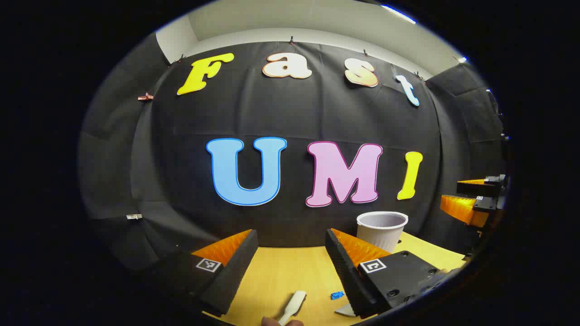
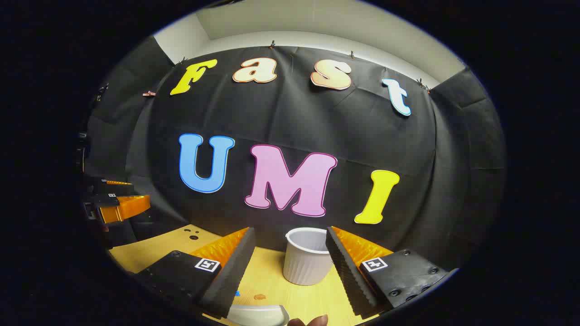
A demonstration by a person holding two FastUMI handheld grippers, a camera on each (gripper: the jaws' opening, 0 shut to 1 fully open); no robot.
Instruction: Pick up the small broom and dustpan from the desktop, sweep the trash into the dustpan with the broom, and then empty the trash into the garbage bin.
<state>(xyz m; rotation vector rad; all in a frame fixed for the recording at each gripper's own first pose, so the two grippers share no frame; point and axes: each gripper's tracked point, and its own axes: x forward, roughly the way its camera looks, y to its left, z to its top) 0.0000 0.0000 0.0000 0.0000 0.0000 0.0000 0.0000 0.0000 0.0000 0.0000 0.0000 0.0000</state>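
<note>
In the left gripper view, the left hand-held gripper (image 1: 290, 253) was held level above the bench (image 1: 290, 276), with its two fingers spread wide apart and nothing between them. Just below the gap, at the near edge, lay the white handle of the small broom (image 1: 293, 305), pointing up and a little to the right. A small blue piece of trash (image 1: 336, 295) lay on the wood just beside the right finger, and a pale corner of something, which I could not identify, showed under that finger. Farther back on the right stood the white ribbed garbage bin (image 1: 382, 230), upright and near the wall. At the far right edge the other hand-held gripper showed, apart from the bench things.

In the right gripper view, the right hand-held gripper (image 2: 290, 253) was also level and its fingers stood wide apart, gripping nothing. At the bottom edge, under the left finger, the white rim of the dustpan (image 2: 258, 313) was visible on the bench (image 2: 149, 249). Between the two fingers, farther away, the garbage bin (image 2: 306, 262) stood upright.
</note>
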